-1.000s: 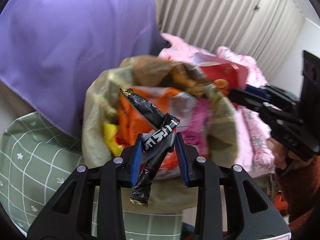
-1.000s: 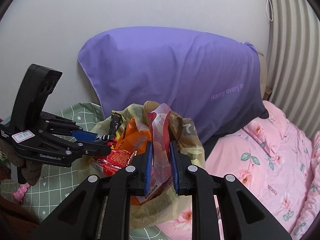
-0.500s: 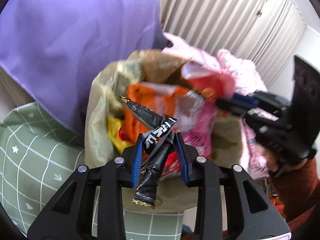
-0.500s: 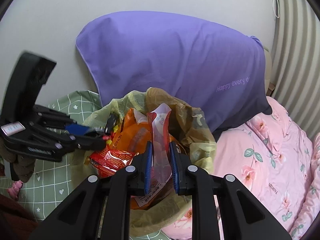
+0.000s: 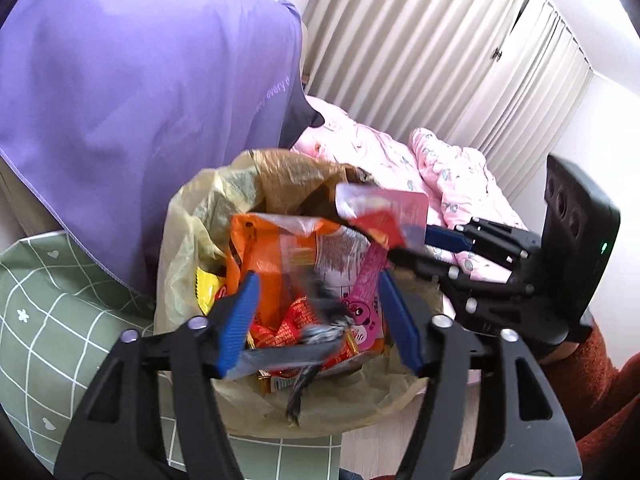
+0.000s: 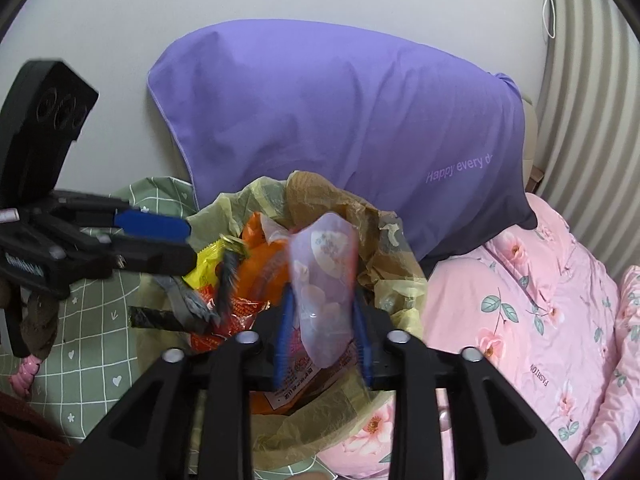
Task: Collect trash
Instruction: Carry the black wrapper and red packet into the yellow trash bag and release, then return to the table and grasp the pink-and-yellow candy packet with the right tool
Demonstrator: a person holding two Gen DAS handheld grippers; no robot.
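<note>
A yellowish trash bag [image 5: 192, 236] full of snack wrappers sits on the bed; it also shows in the right wrist view [image 6: 384, 240]. My left gripper [image 5: 316, 320] is open above the bag's mouth. The black wrapper [image 5: 308, 344] is blurred and falling out from between its fingers; it also shows in the right wrist view [image 6: 192, 304]. My right gripper [image 6: 322, 336] has its jaws parted, and the red and clear pouch [image 6: 324, 280] between them is blurred, loose above the bag. The right gripper also shows in the left wrist view [image 5: 412, 248].
A purple pillow [image 6: 340, 112] leans on the wall behind the bag. A pink floral quilt [image 6: 540, 320] lies to the right, a green checked sheet [image 5: 52, 312] to the left. Pleated curtains [image 5: 440, 48] hang behind.
Both grippers have opened. The black wrapper has dropped from the left gripper toward the bag. The pouch has come loose in the right gripper's widened jaws.
</note>
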